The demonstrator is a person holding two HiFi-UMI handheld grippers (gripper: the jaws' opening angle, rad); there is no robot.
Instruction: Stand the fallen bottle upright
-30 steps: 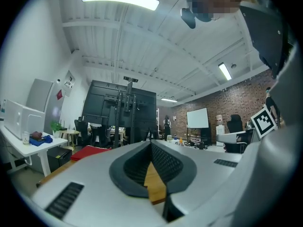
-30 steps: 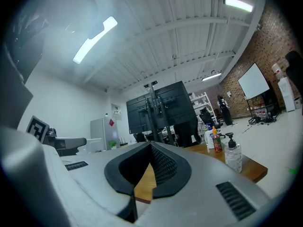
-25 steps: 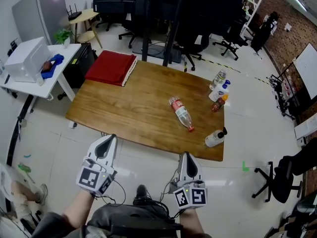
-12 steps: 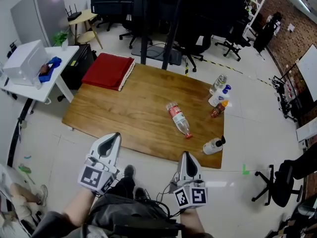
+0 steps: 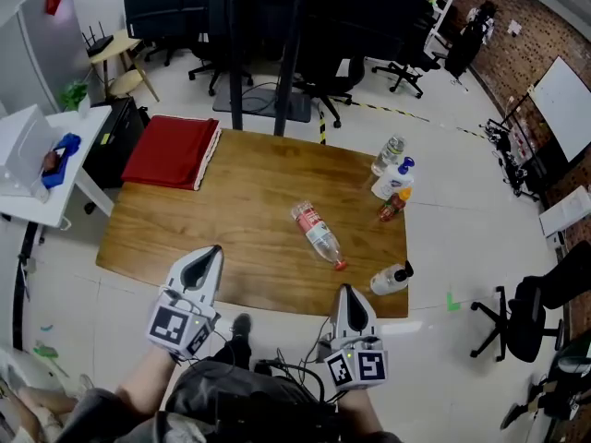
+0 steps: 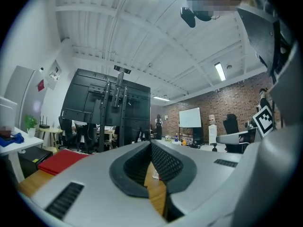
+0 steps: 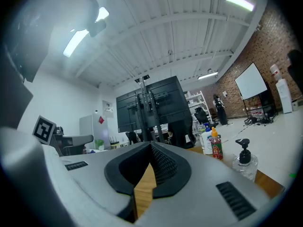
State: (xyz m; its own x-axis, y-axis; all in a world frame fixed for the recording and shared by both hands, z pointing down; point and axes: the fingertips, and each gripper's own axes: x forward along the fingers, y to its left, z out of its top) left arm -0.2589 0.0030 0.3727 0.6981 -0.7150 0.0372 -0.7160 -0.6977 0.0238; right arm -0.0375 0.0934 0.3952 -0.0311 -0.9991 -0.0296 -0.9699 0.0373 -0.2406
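The fallen bottle [image 5: 317,233] is clear plastic with a red label and a red cap. It lies on its side on the wooden table [image 5: 231,220], right of the middle, cap toward the near edge. My left gripper [image 5: 205,255] is shut and empty, with its tip over the table's near edge, well left of the bottle. My right gripper [image 5: 345,293] is also shut and empty, just short of the near edge and below the cap. In the left gripper view [image 6: 150,143] and the right gripper view [image 7: 150,144] the jaws meet at their tips with nothing between them.
A pump bottle [image 5: 388,280] stands at the table's near right corner. A small red sauce bottle [image 5: 392,204], a white bottle [image 5: 392,181] and a clear bottle [image 5: 391,150] stand along the right edge. A red cloth [image 5: 171,150] lies at the far left corner. Office chairs and a white side table [image 5: 37,169] surround the table.
Both grippers and the head view have come closer to the table; the left tip now reaches over the near edge. The bottle lies as before.
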